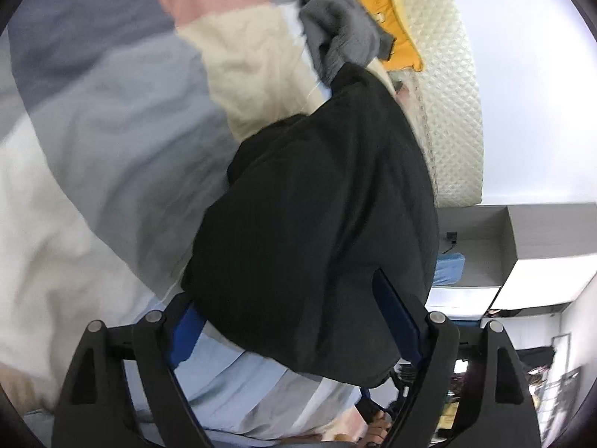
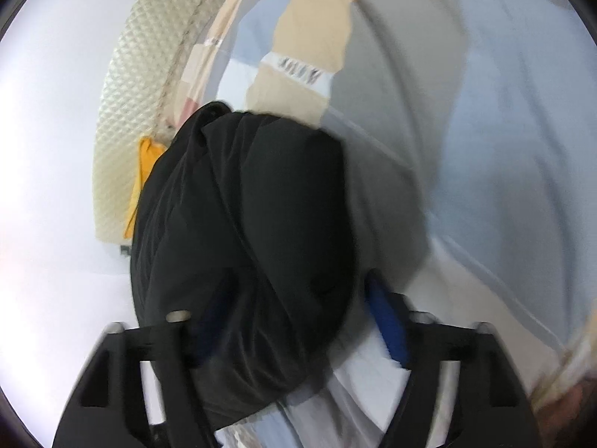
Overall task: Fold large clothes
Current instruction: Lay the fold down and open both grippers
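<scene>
Left wrist view: the left gripper (image 1: 294, 321) and right gripper (image 2: 294, 321) both stand spread wide, the black garment (image 1: 317, 205) bunched between their jaws; clamp before lifting.

A: How much of the left gripper (image 1: 294, 321) shows?
B: Its left blue pad (image 1: 190, 330) sits half behind the black garment (image 1: 317, 216); the frame's bottom cuts the arms.
A: And the right gripper (image 2: 298, 321)?
B: Blurred. Cloth (image 2: 242, 231) covers one finger, so the jaw gap is unclear.
A: The patchwork bedding (image 2: 466, 130)?
B: Smeared, its label unreadable.
</scene>
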